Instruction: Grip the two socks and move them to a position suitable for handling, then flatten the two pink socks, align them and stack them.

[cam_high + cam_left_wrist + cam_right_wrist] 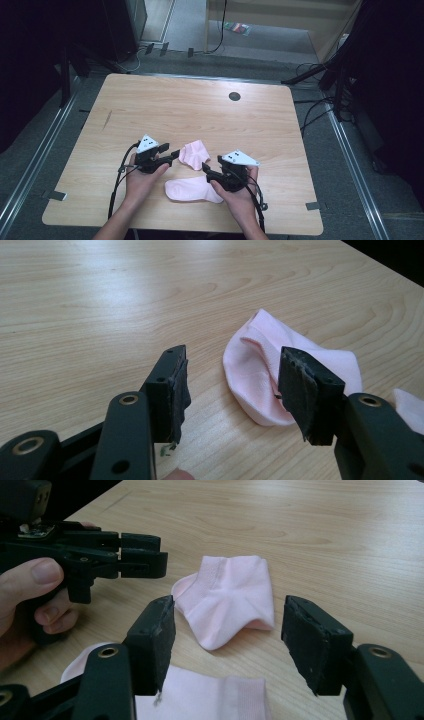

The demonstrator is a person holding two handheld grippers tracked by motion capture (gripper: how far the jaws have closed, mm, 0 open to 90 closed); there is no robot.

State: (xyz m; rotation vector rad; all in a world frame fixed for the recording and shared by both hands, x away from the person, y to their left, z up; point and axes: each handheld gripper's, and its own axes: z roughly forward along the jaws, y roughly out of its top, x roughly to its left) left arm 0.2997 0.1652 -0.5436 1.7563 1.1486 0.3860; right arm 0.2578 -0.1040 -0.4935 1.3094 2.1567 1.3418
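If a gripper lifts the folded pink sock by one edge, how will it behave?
The folded sock is thin cloth, so it would probably droop and unfold. It looks light. On the smooth table, a push would likely slide or bunch it.

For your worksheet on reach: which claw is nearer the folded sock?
Left. The left claw sits right beside the folded sock; the right claw hangs a little nearer the person, over the flat sock.

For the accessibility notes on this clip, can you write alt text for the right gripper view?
A folded pink sock lies on the wooden table, seen between the open jaws of the right hand-held gripper, which hold nothing. A second pink sock lies flat below the jaws. At upper left, a hand holds the left hand-held gripper, pointed toward the folded sock.
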